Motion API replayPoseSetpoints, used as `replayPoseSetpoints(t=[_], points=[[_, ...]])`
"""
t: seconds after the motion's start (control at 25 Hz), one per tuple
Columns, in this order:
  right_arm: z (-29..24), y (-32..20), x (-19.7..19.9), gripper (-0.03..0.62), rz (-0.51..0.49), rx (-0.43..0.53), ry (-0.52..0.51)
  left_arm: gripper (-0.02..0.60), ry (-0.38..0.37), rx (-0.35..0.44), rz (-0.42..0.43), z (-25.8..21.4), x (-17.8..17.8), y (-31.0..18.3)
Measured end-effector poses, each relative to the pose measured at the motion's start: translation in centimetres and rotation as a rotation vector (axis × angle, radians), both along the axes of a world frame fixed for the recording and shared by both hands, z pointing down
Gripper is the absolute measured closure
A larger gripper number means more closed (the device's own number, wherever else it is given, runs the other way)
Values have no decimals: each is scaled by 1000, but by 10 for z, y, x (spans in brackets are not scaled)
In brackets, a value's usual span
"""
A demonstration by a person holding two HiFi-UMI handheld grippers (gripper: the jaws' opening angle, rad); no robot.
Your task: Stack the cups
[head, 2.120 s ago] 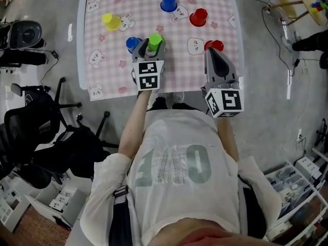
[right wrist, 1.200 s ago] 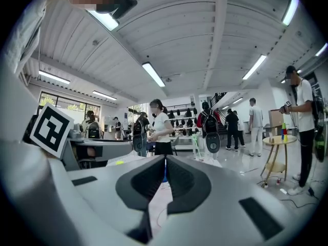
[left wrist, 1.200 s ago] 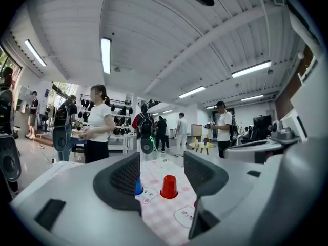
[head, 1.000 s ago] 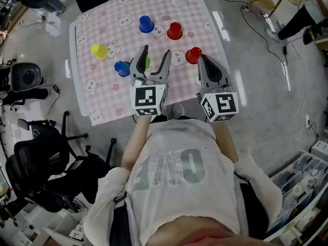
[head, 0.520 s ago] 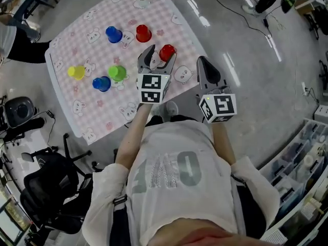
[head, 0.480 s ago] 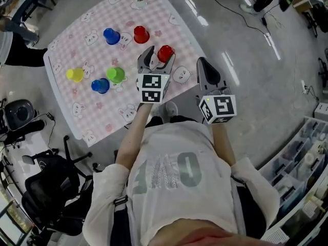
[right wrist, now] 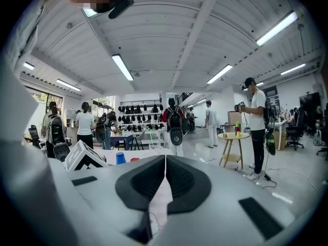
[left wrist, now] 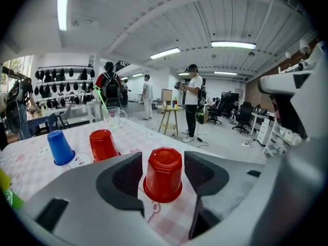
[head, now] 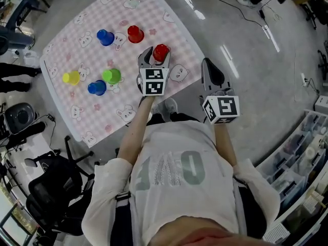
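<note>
1. Left gripper view: the left claw [left wrist: 163, 160] is released and its jaws have just been opening. An upturned red cup [left wrist: 163, 174] stands between them on the tabletop [head: 128, 60], and the pads sit wide on either side without pressing on it.
2. Beyond that cup, to its left, a second red cup [left wrist: 103, 145] and a blue cup [left wrist: 60, 147] stand upside down, near each other but apart. A glass mug [left wrist: 114, 118] sits farther back.
3. Right gripper view: the right claw [right wrist: 165, 163] is clenched, its jaws meeting edge to edge with nothing between them.
4. Head view: the tabletop is covered with a pink checked cloth printed with small animals. A green cup [head: 111, 76] stands just beside another blue cup [head: 96, 87], with a yellow cup [head: 70, 78] to their left.
5. All six cups stand singly.
6. The right claw hangs to the right of the left one, by the tabletop's edge and well apart from the cups.
</note>
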State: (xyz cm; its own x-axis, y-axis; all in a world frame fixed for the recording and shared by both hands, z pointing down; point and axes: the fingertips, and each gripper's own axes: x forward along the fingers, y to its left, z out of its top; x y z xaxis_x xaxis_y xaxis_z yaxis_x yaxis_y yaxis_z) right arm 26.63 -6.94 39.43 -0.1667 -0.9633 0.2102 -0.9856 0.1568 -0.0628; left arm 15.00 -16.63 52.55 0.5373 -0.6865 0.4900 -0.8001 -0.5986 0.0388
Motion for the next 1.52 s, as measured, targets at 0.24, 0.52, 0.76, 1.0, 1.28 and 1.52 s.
replayPoseSetpoints(t=[0.24,0.52,0.76,1.0,1.28,1.52], points=[[0,-7,-10,565,-44,5,17,354,-11,-6,0,-1,-2,-1],[-1,-15,-25,565,-91,12,13,357,19,98,-99,-39,-33,-4],[2,-21,-54,565,-172,10,10,359,16,139,-264,-49,-89,1],[7,-25,-74,565,-228,-2,14,359,32,115,-435,-34,-133,5],[12,-29,-82,565,-249,-18,21,359,-21,94,-469,-17,-147,6],[15,-33,-83,565,-254,-32,20,359,-38,68,-483,-7,-151,6]])
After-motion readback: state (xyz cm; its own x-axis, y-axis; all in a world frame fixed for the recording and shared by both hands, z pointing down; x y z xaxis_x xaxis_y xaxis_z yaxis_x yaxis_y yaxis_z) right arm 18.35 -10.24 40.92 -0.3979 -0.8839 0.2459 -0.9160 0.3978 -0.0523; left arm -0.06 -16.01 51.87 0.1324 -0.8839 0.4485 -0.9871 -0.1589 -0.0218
